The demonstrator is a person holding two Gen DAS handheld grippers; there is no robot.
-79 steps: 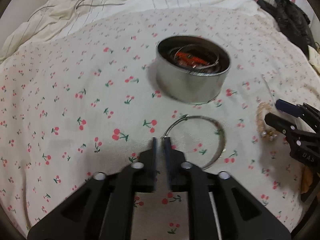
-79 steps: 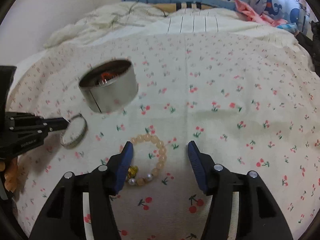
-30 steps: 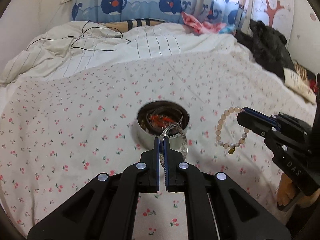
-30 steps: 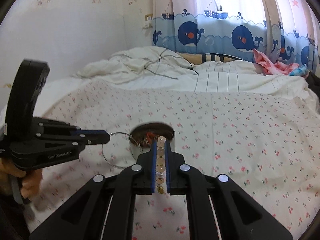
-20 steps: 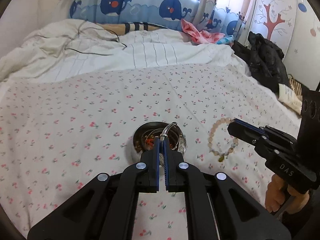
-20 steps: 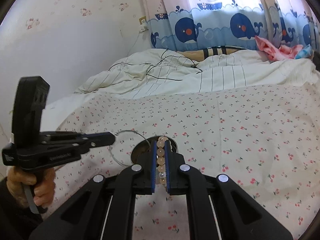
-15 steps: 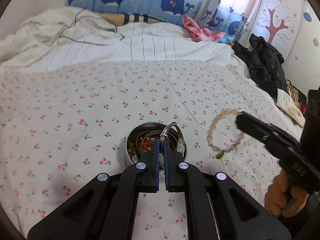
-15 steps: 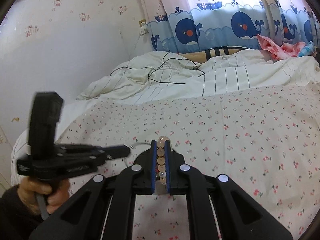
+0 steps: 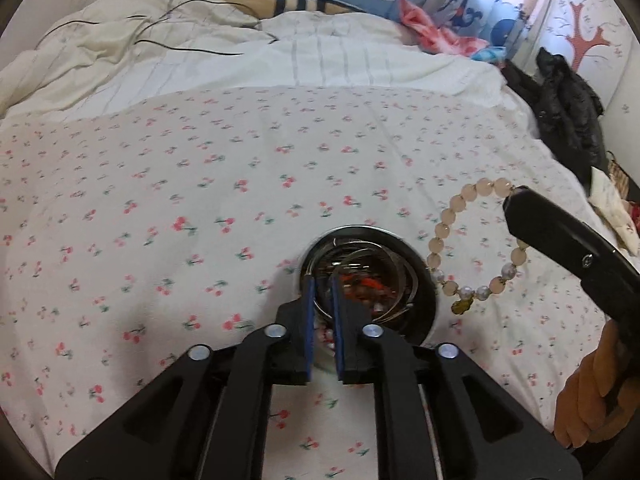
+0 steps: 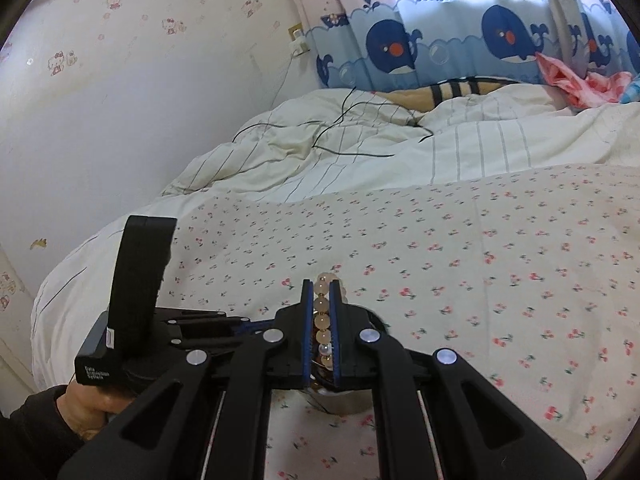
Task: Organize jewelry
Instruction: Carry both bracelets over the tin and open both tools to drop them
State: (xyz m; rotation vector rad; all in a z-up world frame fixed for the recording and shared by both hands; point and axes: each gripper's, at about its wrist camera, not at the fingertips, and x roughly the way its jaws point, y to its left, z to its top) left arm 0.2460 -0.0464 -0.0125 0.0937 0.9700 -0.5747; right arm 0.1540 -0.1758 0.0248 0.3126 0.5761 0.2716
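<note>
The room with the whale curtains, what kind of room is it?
Most likely a child's bedroom. There is a bed with a cherry-print sheet and a rumpled quilt, whale curtains at the window, and cartoon cat stickers on the wall.

The left wrist view looks steeply down, close above the round silver metal tin (image 9: pixel 366 276). The right wrist view faces shallower across the cherry-print bedsheet (image 10: pixel 500 272). Both share that sheet (image 9: pixel 200 200).
</note>
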